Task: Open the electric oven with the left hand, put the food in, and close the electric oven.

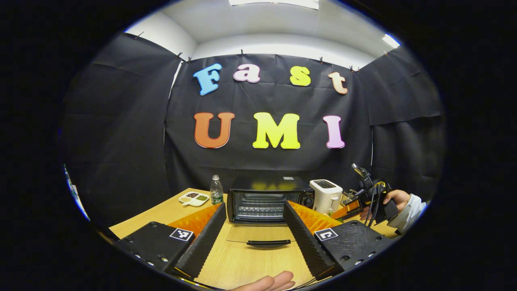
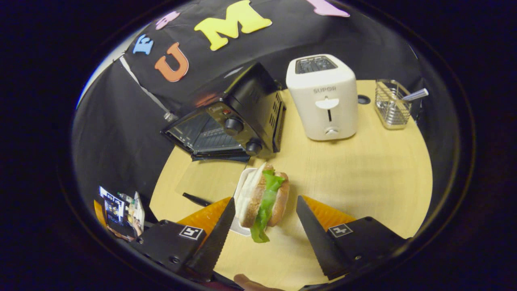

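White toaster point(image 2: 325, 99), wire cutlery holder point(image 2: 390, 106), water bottle point(image 1: 216, 190), compartment snack dish point(image 1: 194, 198) on wooden table point(image 2: 363, 169)

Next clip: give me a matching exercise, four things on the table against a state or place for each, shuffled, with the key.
Things:
1. electric oven
2. sandwich
3. toaster
4. water bottle

States or places:
A. standing left of the oven in the left gripper view
B. door folded down flat, rack exposed
C. between the open fingers of the right gripper, untouched
D. white, upright beside a wire holder

Pairs: 1-B, 2-C, 3-D, 4-A
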Demonstrator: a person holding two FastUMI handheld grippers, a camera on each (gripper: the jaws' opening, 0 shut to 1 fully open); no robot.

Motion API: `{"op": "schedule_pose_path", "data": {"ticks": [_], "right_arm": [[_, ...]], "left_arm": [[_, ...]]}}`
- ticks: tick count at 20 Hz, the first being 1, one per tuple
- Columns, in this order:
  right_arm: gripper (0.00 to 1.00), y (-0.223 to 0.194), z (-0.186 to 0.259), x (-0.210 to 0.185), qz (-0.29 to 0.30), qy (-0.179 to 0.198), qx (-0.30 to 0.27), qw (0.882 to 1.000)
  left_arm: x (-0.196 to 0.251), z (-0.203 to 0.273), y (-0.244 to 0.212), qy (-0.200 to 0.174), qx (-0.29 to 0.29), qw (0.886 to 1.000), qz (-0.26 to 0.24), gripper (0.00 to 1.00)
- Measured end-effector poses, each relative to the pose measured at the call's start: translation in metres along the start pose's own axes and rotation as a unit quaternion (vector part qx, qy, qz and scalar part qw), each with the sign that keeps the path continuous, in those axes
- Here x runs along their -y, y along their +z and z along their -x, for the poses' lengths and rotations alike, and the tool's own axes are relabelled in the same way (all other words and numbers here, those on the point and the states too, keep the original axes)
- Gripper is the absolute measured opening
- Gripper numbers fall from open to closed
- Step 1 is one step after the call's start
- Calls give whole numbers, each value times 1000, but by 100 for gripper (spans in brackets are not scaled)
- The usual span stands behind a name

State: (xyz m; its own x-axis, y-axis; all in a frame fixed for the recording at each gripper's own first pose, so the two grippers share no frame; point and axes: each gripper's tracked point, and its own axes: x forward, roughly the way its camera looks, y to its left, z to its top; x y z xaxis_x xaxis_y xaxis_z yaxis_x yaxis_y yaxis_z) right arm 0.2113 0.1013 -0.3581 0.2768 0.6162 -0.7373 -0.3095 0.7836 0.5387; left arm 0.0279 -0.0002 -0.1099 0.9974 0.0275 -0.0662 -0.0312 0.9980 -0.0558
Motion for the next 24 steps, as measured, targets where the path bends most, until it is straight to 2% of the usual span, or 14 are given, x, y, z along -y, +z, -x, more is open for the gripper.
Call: {"op": "schedule_pose_path", "data": {"ticks": [3,4,7,8,9,10,13,15,16,17,19,22,23,24], "right_arm": [[85,-3,-19,0,-38,37,-43,998],[95,-8,-24,-1,-57,48,-62,995],[87,-15,-34,-7,-117,84,-110,983],[67,-13,-37,-11,-133,98,-111,980],[75,-12,-38,-14,-143,109,-114,977],[58,-13,-37,-16,-148,114,-113,976],[36,-12,-35,-18,-149,114,-104,977],[41,-10,-32,-17,-157,113,-91,977],[31,-9,-29,-17,-165,113,-81,977],[40,-7,-25,-17,-172,113,-72,976],[31,-7,-15,-18,-184,112,-53,975],[39,-11,4,-24,-197,106,-25,974],[30,-11,10,-27,-201,105,-14,974],[39,-11,17,-30,-206,104,-3,973]], "left_arm": [[-7,2,1,13,3,1000,-1,84],[-9,3,-1,16,1,1000,1,93],[-14,3,-8,25,-11,1000,6,93],[-15,2,-11,25,-15,1000,7,93],[-15,4,-13,25,-17,1000,6,93],[-17,5,-13,27,-18,999,5,93],[-22,8,-13,25,-14,1000,10,93],[-24,14,-12,24,-12,1000,15,93],[-25,17,-12,22,-10,1000,17,93],[-26,18,-12,21,-9,1000,19,93],[-28,22,-11,14,-5,1000,23,93],[-29,29,-10,-3,4,1000,28,92],[-28,31,-10,-9,7,999,30,92],[-28,32,-11,-15,8,999,33,92]]}}
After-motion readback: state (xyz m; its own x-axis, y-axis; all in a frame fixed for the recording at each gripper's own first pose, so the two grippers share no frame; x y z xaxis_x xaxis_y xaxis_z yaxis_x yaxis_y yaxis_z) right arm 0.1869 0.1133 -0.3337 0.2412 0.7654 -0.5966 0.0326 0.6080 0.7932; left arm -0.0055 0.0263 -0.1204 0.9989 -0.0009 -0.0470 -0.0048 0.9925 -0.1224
